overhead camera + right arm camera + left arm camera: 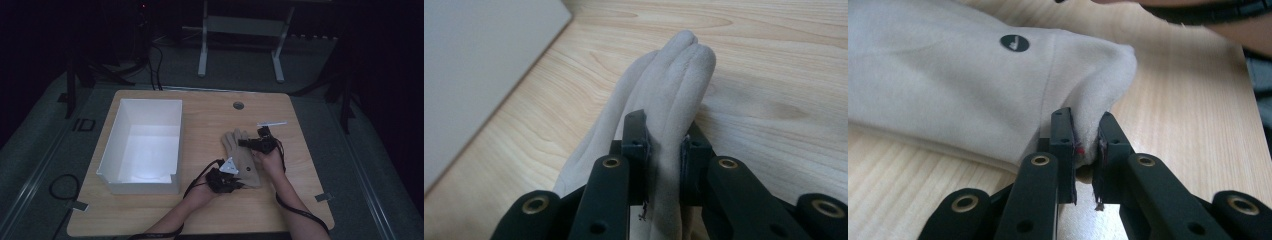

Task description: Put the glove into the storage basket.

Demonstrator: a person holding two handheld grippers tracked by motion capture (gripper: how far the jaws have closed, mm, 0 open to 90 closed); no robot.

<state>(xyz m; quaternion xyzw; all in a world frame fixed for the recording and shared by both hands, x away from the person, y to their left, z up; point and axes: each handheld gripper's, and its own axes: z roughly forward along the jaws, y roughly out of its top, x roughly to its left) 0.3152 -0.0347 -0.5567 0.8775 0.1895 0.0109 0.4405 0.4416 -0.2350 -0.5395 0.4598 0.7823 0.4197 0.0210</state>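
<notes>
A beige fabric glove lies on the wooden table, right of centre. My left gripper sits at the glove's near end, shut on the cuff corner; in the left gripper view the pale cloth is pinched between the two black jaws, my left gripper gripping its edge near a small dark round logo. My right gripper is at the glove's far end, shut on the finger part; in the right gripper view the bunched glove fingers rise out from between the jaws of my right gripper.
A white open box stands on the left half of the table. A thin white strip lies beyond the right gripper. A round cable hole sits near the far edge. Both forearms enter from the bottom.
</notes>
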